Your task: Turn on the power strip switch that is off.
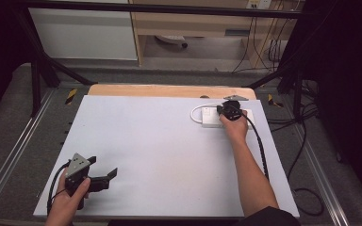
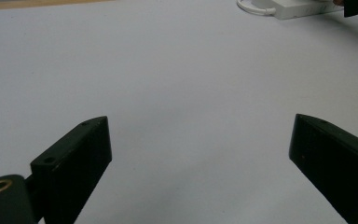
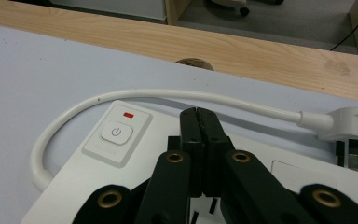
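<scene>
While shut: R tongs (image 3: 199, 116) over power strip (image 3: 74, 182)

Power strip (image 3: 135, 154) glossy white plastic w/ smooth cord (image 3: 177, 95); table edge (image 3: 261, 46) wood; mat (image 1: 160, 146) prob. matt paper.

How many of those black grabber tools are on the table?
2. The left gripper sits at the near left corner, fingers wide apart. The right gripper is far right, over the white power strip, fingers closed together.
</scene>
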Available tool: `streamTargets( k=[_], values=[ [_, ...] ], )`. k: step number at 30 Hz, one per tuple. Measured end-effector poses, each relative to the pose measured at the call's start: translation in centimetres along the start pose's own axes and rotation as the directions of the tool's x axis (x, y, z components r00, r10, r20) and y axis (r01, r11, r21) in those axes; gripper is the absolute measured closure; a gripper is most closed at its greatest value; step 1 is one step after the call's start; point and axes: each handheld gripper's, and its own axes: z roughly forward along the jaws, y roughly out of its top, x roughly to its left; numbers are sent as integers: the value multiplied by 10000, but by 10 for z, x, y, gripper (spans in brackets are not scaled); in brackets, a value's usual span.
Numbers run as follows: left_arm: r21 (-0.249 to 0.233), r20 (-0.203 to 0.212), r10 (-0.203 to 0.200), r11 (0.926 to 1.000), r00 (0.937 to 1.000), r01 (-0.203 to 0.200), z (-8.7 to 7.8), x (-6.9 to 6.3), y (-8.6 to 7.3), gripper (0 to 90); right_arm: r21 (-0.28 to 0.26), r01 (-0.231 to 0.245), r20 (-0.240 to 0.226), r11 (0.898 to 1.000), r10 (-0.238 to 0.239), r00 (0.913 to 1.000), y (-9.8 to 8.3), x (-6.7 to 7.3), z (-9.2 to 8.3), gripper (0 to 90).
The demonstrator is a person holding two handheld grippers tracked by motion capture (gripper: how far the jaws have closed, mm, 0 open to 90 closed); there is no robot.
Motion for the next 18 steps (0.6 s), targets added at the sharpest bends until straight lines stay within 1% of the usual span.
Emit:
streamTargets(
  k=[4, 9, 11, 18],
  values=[
    [-12, 3, -2, 10000, 10000, 2, 0, 0, 0, 59, -74, -25, -27, 10000, 24, 10000, 2, 0, -2, 900],
    [-4, 0, -4, 10000, 10000, 4, 0, 0, 0, 59, -192, -186, -39, 9996, 185, 9998, 4, -1, -4, 900],
    [-11, -8, -9, 10000, 10000, 9, 0, 0, 0, 59, -257, -347, -118, 9991, 345, 9993, 5, -1, -7, 900],
    [34, -18, 24, 10000, 10000, -24, 0, 0, 0, 59, -512, -388, -256, 9979, 375, 9990, 11, -2, -18, 898]
  ],
)
